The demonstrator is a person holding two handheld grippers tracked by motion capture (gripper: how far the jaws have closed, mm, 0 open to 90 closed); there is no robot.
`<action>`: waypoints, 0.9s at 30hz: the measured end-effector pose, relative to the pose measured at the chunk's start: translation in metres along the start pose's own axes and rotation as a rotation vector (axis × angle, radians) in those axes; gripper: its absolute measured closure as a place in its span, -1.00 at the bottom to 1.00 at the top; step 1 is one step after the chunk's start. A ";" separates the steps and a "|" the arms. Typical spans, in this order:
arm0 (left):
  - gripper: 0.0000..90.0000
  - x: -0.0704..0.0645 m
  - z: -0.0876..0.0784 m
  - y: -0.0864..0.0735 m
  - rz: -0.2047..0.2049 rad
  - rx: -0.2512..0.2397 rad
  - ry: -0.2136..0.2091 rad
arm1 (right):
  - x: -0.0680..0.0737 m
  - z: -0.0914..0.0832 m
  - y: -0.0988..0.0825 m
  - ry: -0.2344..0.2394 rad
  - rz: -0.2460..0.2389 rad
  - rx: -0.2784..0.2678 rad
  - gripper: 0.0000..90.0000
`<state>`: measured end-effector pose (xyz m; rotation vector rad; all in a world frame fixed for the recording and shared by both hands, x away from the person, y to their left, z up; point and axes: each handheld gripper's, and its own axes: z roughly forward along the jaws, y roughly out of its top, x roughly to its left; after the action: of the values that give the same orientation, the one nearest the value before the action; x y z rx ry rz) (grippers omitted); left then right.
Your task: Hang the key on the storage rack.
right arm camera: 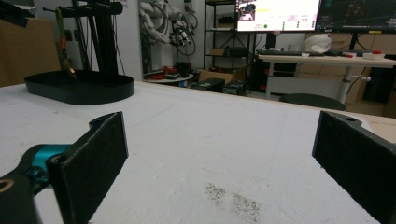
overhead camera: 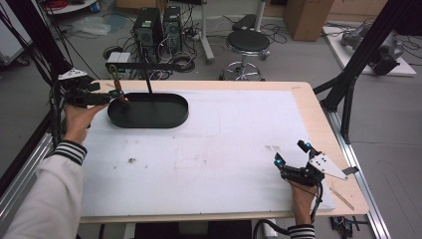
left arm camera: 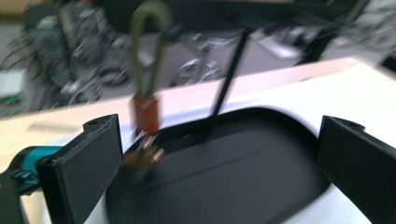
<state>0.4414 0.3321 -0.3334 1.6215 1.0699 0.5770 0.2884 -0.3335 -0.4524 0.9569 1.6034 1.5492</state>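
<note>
The strap (left arm camera: 148,70), a green loop with a brown tab and metal clip, hangs from the stand's bar over the left end of the black tray (overhead camera: 169,115). It's just in front of the left gripper (overhead camera: 117,94), near its left jaw, not between the jaws, which are wide open. The right gripper (overhead camera: 292,153) rests on the white mat (overhead camera: 209,149) far off, open too.

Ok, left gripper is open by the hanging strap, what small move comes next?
Probably ease the left gripper sideways until the strap sits between its open jaws, then close. The strap hangs off the rack, just past one jaw, over the black tray.
</note>
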 end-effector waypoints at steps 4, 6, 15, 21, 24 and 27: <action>-0.96 -0.014 -0.017 -0.007 0.055 -0.054 -0.051 | 0.000 0.000 0.000 0.000 -0.001 -0.001 -0.95; -0.96 -0.021 -0.025 -0.012 0.075 -0.087 -0.079 | 0.000 0.000 0.000 0.000 -0.004 -0.001 -0.95; -0.96 -0.055 -0.058 -0.047 0.123 -0.189 -0.140 | 0.002 0.000 0.000 -0.004 -0.012 0.004 -0.95; -0.96 -0.075 -0.074 -0.083 0.180 -0.230 -0.159 | 0.003 0.000 0.000 -0.004 -0.023 0.000 -0.95; -0.96 -0.081 -0.078 -0.106 0.191 -0.260 -0.163 | 0.003 0.000 0.000 -0.004 -0.024 0.000 -0.95; -0.96 -0.083 -0.080 -0.127 0.167 -0.273 -0.162 | 0.002 0.000 0.000 -0.006 -0.030 -0.005 -0.95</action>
<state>0.2920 0.3053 -0.4144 1.4962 0.7080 0.6591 0.2878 -0.3317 -0.4524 0.9301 1.6020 1.5282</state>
